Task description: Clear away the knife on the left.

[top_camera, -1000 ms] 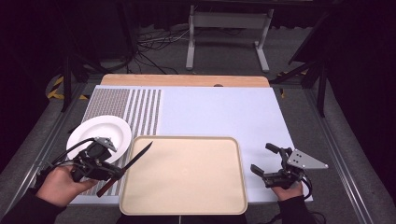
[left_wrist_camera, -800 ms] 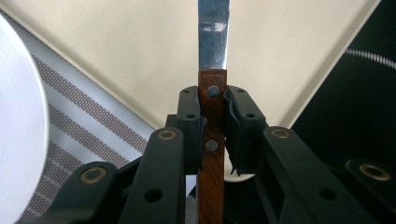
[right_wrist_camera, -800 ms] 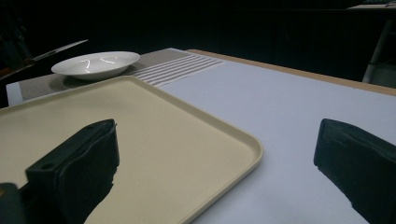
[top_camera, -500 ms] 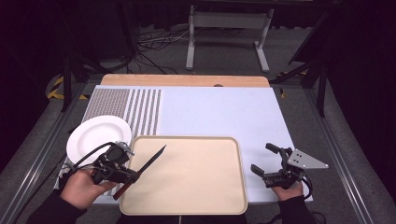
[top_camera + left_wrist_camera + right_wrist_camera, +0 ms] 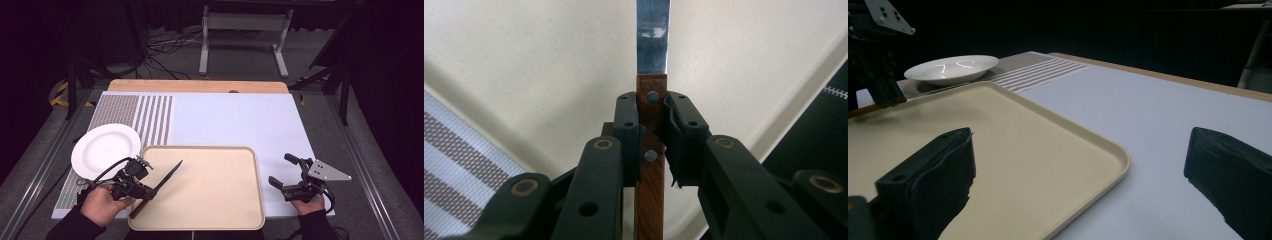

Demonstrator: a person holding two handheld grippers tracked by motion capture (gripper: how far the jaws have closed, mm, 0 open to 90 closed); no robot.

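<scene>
A knife (image 5: pixel 167 177) with a brown wooden handle and a steel blade is clamped in my left gripper (image 5: pixel 144 192), which is shut on the handle. The blade slants forward and right over the left part of a beige tray (image 5: pixel 215 190). In the left gripper view both jaws press the riveted handle of the knife (image 5: pixel 653 45) from either side, with the tray (image 5: pixel 549 65) beneath. My right gripper (image 5: pixel 280 169) rests open on the white mat just right of the tray, holding nothing. In the right gripper view its jaws stand wide apart over the tray's corner (image 5: pixel 998 130).
A white plate (image 5: pixel 105 147) sits on the striped mat (image 5: pixel 150 117) at the tray's back left, and the plate (image 5: pixel 950 67) appears again beyond the tray. The white mat (image 5: pixel 235 120) stretches behind the tray to a wooden table edge (image 5: pixel 200 86).
My left gripper has carried the knife to the right, from beside the plate to over the tray's left edge. The right gripper has stayed where it was.
</scene>
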